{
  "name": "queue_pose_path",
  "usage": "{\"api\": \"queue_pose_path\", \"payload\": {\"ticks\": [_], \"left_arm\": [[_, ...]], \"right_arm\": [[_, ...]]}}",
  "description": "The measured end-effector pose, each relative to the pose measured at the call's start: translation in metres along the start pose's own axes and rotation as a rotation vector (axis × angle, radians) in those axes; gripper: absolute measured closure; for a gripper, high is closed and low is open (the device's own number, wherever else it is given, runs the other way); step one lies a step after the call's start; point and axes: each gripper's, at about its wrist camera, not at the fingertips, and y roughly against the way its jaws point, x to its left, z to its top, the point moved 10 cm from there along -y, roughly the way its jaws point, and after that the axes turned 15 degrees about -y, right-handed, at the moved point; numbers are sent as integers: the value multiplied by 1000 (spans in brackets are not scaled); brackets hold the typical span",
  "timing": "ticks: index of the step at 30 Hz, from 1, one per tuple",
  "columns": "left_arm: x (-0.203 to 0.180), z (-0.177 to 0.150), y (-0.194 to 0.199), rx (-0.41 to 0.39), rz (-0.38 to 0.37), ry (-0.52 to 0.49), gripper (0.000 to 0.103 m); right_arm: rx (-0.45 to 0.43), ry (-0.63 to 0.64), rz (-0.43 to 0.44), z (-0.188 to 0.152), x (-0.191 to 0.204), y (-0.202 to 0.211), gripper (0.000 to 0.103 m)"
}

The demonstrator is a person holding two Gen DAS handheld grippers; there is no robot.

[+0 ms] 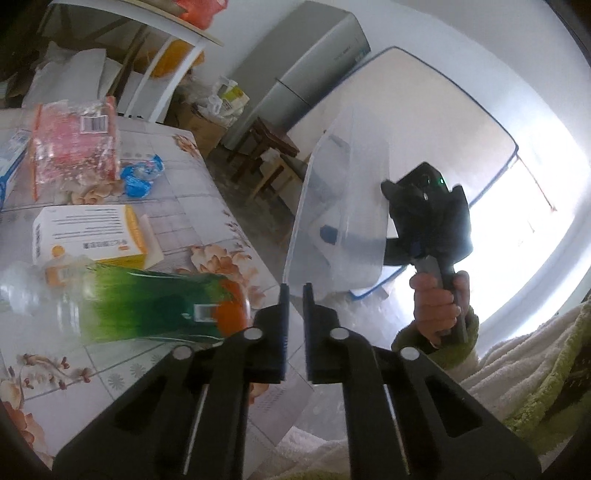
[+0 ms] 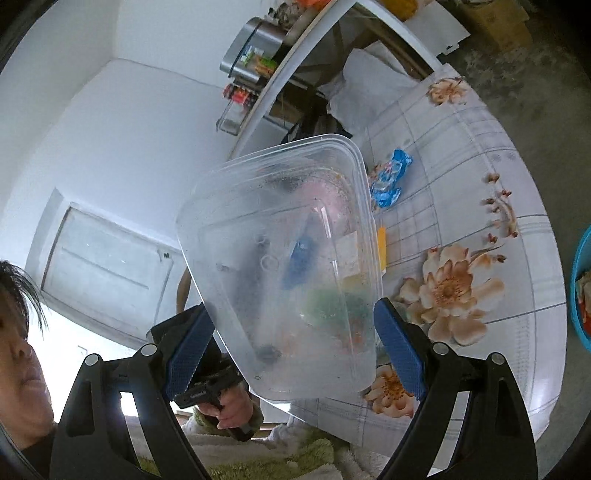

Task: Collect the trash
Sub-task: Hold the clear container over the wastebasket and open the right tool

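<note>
A clear plastic food container [image 2: 280, 266] is held in the air between the blue pads of my right gripper [image 2: 291, 332], tilted over the table edge. It also shows in the left wrist view [image 1: 340, 221], with the right gripper behind it. My left gripper [image 1: 294, 291] is nearly shut with a narrow gap, and the container's thin edge runs down toward that gap; a grip cannot be confirmed. On the flowered table [image 1: 192, 206] lie a green-labelled clear bottle [image 1: 147, 306], a white and yellow box [image 1: 92, 236], a blue wrapper [image 1: 142, 175] and a red plastic packet [image 1: 74, 144].
A blue bin [image 2: 580, 291] sits at the right edge of the right wrist view. A grey fridge [image 1: 295, 74], wooden stools [image 1: 269, 155] and a leaning mattress [image 1: 424, 122] stand beyond the table. A white round table [image 1: 147, 22] is behind.
</note>
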Motion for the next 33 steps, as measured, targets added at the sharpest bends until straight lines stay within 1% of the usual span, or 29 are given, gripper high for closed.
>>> {"api": "queue_pose_path", "payload": {"ticks": [2,5,6,9,10,12,14,15,16,18,19,21,22,23,25,26,27,28,30,31,33], "left_arm": [[10,-3,2,11,22,27,100],[26,-11,1,42,71,55,100],[31,-14,2,53,91,61,100],[38,-21,5,63,113,65,99],[40,-25,6,65,118,64,97],[41,-31,7,74,121,62,91],[43,-39,7,96,131,60,87],[44,-42,7,106,133,60,84],[46,-46,7,122,138,64,82],[48,-52,8,137,147,67,76],[50,-53,10,141,155,69,74],[52,-54,15,147,172,70,68],[53,-54,16,151,181,69,67],[54,-55,18,156,195,68,65],[55,-56,20,165,211,70,60],[56,-57,21,171,221,70,59],[56,-59,21,179,233,69,58],[57,-61,22,189,246,68,58],[58,-65,24,203,267,70,57],[57,-68,26,206,272,72,57],[57,-73,28,209,284,79,57]], "right_arm": [[-5,-1,-22,0,-4,-5,18],[-48,-20,-70,6,-16,0,18],[-73,-31,-89,10,-23,5,18],[-217,-65,-205,27,-55,40,18],[-289,-105,-271,37,-77,59,18],[-387,-184,-359,49,-114,87,18],[-471,-282,-450,59,-161,118,18],[-494,-333,-489,62,-186,129,18],[-507,-388,-521,64,-209,136,18],[-522,-502,-556,69,-264,146,18],[-523,-529,-567,71,-279,147,18],[-527,-599,-623,78,-324,148,18],[-529,-636,-648,84,-349,147,18],[-530,-652,-654,88,-366,144,17],[-510,-696,-676,95,-401,136,17],[-480,-729,-703,94,-423,129,17],[-458,-755,-704,95,-436,119,17],[-446,-776,-687,93,-447,114,17],[-443,-814,-683,84,-463,110,17],[-450,-819,-682,79,-464,110,17],[-467,-809,-649,69,-460,113,17]]}}
